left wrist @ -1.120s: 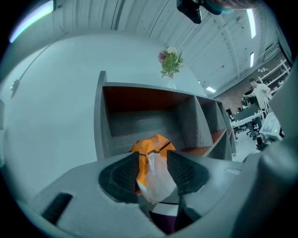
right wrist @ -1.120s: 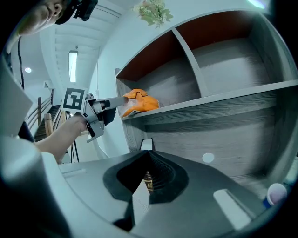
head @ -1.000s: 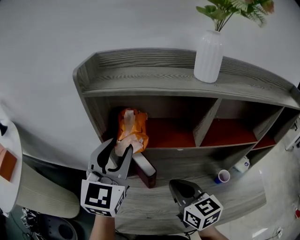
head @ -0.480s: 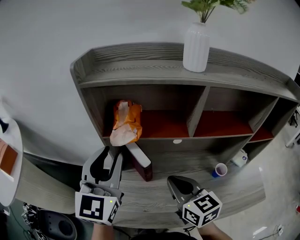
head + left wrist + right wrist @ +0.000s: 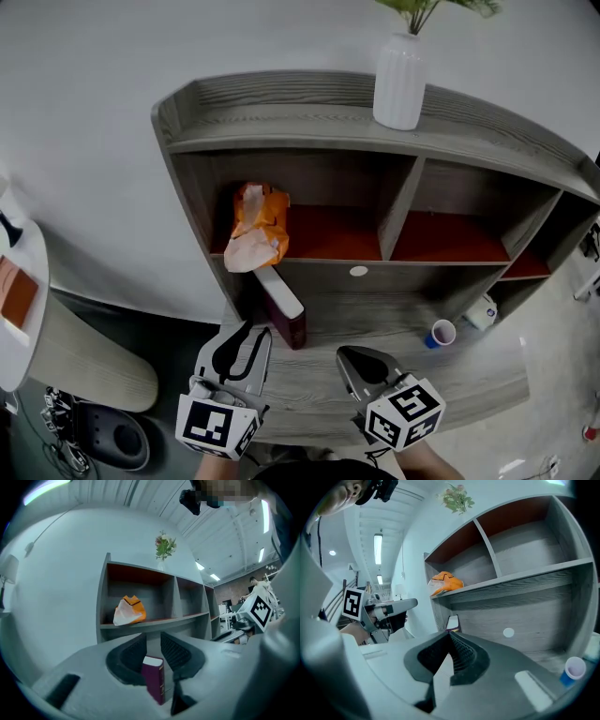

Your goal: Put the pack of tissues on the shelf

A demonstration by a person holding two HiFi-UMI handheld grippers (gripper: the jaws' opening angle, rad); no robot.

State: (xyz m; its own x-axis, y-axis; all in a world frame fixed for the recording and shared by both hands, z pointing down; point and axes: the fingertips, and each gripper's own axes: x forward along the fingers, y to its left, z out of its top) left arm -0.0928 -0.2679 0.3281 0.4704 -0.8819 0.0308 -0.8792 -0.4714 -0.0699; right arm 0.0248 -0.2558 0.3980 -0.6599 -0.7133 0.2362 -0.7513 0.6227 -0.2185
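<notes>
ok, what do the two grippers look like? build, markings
Both the left gripper and right gripper are grey moulded shells with black ribbed jaw pads. Each carries a white cube with black square markers. No cables show on them. The left jaws have just been closing, nothing between them.

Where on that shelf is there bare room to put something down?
Bare: the top board left of the vase; the cubby right of the divider; the bottom board between book and cup. Crowded only around the tissues.

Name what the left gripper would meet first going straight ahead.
Probably the maroon hardcover book, though depth is unclear. The left gripper's jaws have just been closing on nothing.
</notes>
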